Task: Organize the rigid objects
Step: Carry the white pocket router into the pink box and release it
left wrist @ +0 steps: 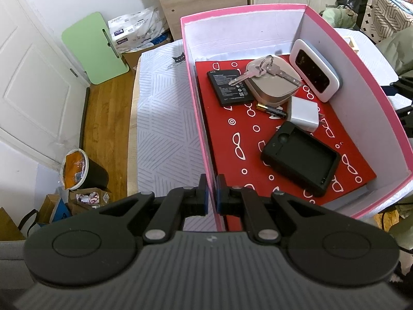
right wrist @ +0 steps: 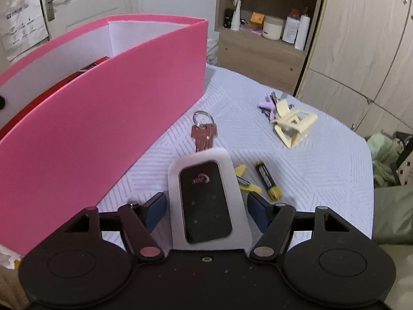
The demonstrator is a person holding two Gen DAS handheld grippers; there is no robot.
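Observation:
My left gripper (left wrist: 212,196) is shut on the near wall of the pink box (left wrist: 260,8). On the box's red lining lie a black battery pack (left wrist: 229,86), keys (left wrist: 260,73) on a beige case (left wrist: 273,85), a white pocket router (left wrist: 315,73), a white charger (left wrist: 304,113), an AA battery (left wrist: 271,110) and a black cradle (left wrist: 300,157). My right gripper (right wrist: 206,210) holds a second white pocket router (right wrist: 205,199) by its long sides, outside the pink box (right wrist: 108,108). Beyond it lie keys (right wrist: 204,129), an AA battery (right wrist: 268,179) and a yellow-tipped item (right wrist: 249,184).
A cream hair clip (right wrist: 294,125) and small purple pieces (right wrist: 268,104) lie farther right on the white patterned tablecloth (right wrist: 322,175). A wooden shelf unit (right wrist: 263,33) and wardrobe stand behind. Beside the table, a bin (left wrist: 80,170) and a green board (left wrist: 95,47) sit on the floor.

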